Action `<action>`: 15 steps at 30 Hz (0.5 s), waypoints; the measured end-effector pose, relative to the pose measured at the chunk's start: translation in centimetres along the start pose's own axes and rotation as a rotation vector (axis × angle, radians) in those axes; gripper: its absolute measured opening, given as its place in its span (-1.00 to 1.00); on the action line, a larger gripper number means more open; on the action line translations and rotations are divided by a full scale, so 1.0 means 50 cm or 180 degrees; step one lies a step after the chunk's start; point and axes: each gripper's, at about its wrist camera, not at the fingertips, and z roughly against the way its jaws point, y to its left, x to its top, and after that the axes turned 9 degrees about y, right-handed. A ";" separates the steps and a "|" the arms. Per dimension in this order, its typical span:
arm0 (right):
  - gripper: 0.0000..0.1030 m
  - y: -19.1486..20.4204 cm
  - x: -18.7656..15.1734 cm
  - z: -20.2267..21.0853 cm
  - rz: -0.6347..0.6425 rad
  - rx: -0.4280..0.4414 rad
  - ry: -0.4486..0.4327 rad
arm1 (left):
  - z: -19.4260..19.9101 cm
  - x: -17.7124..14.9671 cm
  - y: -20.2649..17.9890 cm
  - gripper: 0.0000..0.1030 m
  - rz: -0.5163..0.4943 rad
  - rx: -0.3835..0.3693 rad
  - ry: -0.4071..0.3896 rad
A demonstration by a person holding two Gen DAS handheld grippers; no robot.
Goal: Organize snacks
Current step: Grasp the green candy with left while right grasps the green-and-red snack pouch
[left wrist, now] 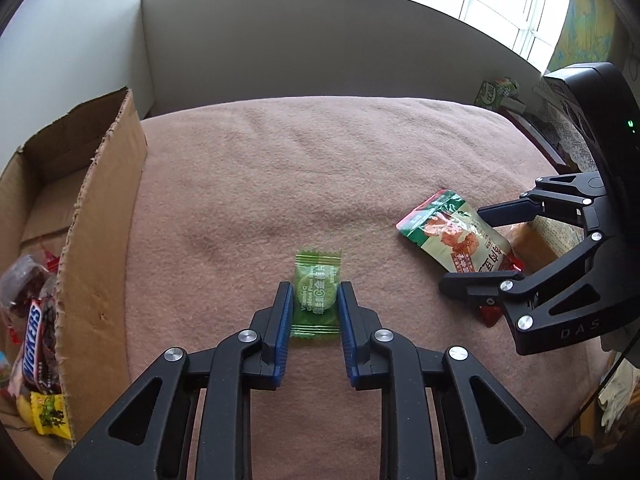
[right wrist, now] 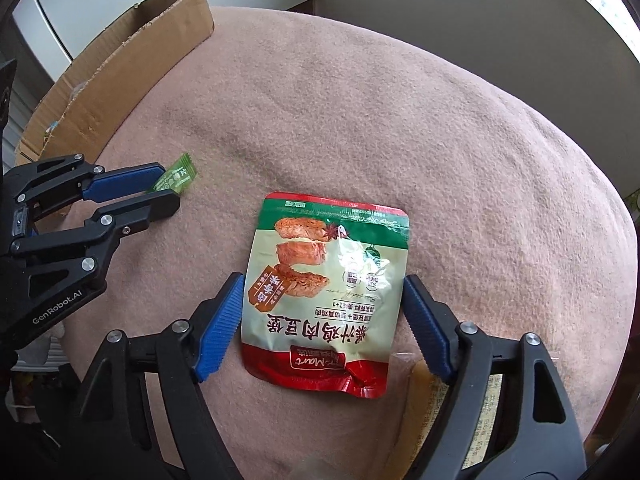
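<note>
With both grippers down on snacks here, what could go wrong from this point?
The left gripper pinches the small green candy wrapper only by its edges, so it may slip out on the way to the brown cardboard box. The right gripper straddles the red-and-cream snack pouch lying flat; closing may buckle it or snag the pink blanket.

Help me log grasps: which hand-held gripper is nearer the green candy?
Left. The left hand-held gripper has its pads closed on the green candy. The right hand-held gripper is off to the side, straddling the snack pouch.
</note>
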 end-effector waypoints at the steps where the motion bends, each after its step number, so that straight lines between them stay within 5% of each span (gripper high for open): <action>1: 0.41 -0.001 0.000 0.002 -0.0022 -0.0024 -0.0011 | 0.001 -0.002 0.001 -0.60 0.0010 -0.0011 -0.0004; 15: 0.20 0.005 -0.011 0.037 -0.0154 0.0066 -0.0260 | 0.051 -0.016 0.011 -0.60 0.0079 -0.0075 -0.0148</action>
